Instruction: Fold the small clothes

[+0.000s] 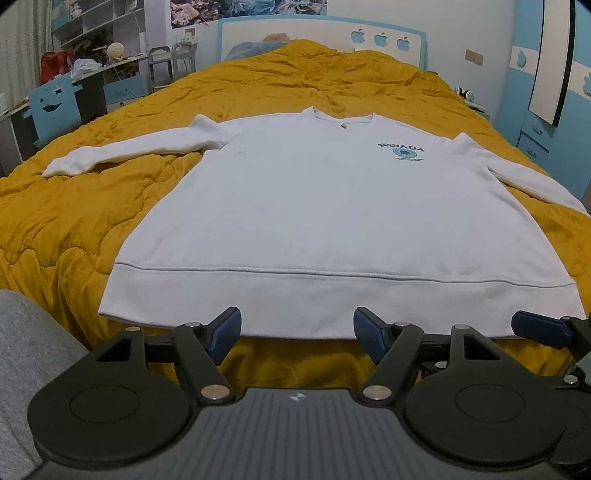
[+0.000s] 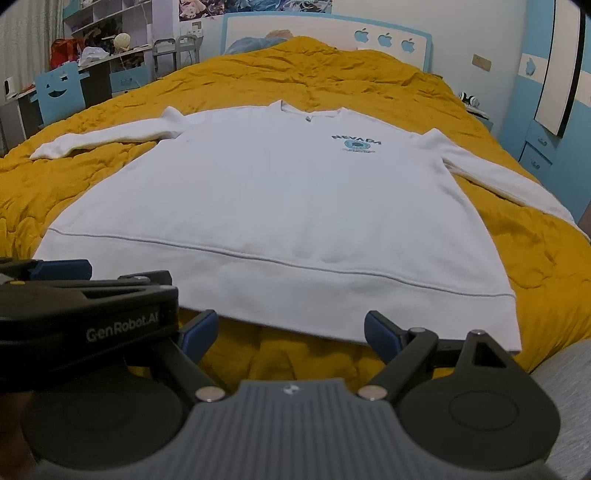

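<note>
A white long-sleeved sweatshirt [image 1: 325, 206] [image 2: 280, 206] with a blue NEVADA print lies flat on the yellow quilt, front up, both sleeves spread outward, hem nearest me. My left gripper [image 1: 297, 332] hovers open just short of the hem's middle, with nothing between its blue pads. My right gripper [image 2: 291, 334] is open too, near the hem's right half, empty. The left gripper's body [image 2: 85, 314] crosses the left of the right wrist view. One blue pad of the right gripper [image 1: 539, 328] shows at the right edge of the left wrist view.
The yellow quilt [image 1: 92, 206] covers a bed with a white and blue headboard [image 1: 321, 33]. A desk and blue chair [image 1: 55, 107] stand at the left, blue drawers [image 1: 535, 140] at the right. Grey clothing of a person [image 1: 26, 354] fills the lower left corner.
</note>
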`<control>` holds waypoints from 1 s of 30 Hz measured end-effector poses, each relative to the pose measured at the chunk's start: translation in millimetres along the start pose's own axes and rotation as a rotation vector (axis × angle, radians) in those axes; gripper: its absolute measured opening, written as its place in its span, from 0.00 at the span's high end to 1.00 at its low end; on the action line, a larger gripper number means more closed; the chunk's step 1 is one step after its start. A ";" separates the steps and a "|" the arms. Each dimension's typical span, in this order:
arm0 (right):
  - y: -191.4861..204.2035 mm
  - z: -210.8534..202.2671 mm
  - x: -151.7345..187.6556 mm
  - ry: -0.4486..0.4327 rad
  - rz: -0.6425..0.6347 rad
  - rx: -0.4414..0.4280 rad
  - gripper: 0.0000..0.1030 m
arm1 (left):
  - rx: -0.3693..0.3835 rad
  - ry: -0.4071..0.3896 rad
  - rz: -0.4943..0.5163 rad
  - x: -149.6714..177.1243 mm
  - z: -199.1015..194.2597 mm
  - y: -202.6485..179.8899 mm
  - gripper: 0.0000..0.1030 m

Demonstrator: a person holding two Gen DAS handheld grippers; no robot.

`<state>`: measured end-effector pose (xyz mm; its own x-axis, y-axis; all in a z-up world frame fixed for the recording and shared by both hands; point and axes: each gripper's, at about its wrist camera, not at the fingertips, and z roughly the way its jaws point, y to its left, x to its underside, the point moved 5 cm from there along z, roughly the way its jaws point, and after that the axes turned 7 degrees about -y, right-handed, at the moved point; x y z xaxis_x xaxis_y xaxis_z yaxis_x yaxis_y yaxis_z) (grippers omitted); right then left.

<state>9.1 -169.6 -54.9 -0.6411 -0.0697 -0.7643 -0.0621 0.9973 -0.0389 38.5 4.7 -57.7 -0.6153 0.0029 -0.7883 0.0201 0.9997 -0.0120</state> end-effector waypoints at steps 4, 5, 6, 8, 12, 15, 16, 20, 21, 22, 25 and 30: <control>0.2 -1.0 -0.3 -0.005 0.003 -0.004 0.20 | -0.004 -0.004 -0.006 -0.2 -0.6 -0.5 0.20; -0.4 -1.5 0.0 -0.006 0.002 -0.004 0.20 | -0.005 -0.004 -0.007 -0.2 -0.3 -0.7 0.20; -0.6 -1.5 0.2 -0.007 0.002 -0.005 0.20 | -0.005 -0.002 -0.008 0.0 -0.1 -0.8 0.20; -0.6 -1.0 0.8 -0.004 0.002 -0.006 0.20 | -0.006 0.000 -0.008 0.6 0.4 -0.6 0.20; -0.9 0.4 1.5 0.000 0.000 -0.007 0.20 | -0.004 0.002 -0.005 1.8 0.3 1.0 0.20; -1.8 1.1 1.0 0.000 0.004 -0.010 0.20 | -0.001 0.002 -0.010 2.0 -0.5 1.5 0.20; -1.9 1.2 0.8 -0.001 0.005 -0.010 0.20 | -0.001 0.002 -0.010 2.1 -0.3 1.8 0.20; -2.0 2.2 1.2 0.002 0.004 -0.011 0.20 | -0.003 0.007 -0.008 2.7 0.1 2.2 0.19; -2.0 2.6 1.5 0.004 0.005 -0.011 0.20 | -0.002 0.009 -0.008 2.9 0.5 1.9 0.19; -2.0 3.0 1.7 0.006 0.005 -0.011 0.20 | -0.002 0.010 -0.008 3.0 0.9 1.7 0.19; -2.3 3.5 2.1 0.007 0.006 -0.011 0.20 | -0.002 0.010 -0.008 3.2 1.3 1.6 0.19; -2.4 5.4 2.5 0.014 0.008 -0.016 0.20 | -0.001 0.017 -0.008 4.7 3.9 1.7 0.19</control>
<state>11.7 -172.1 -60.2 -0.6520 -0.0619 -0.7557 -0.0688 0.9974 -0.0223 38.7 6.4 -63.8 -0.6288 -0.0048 -0.7775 0.0139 0.9998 -0.0175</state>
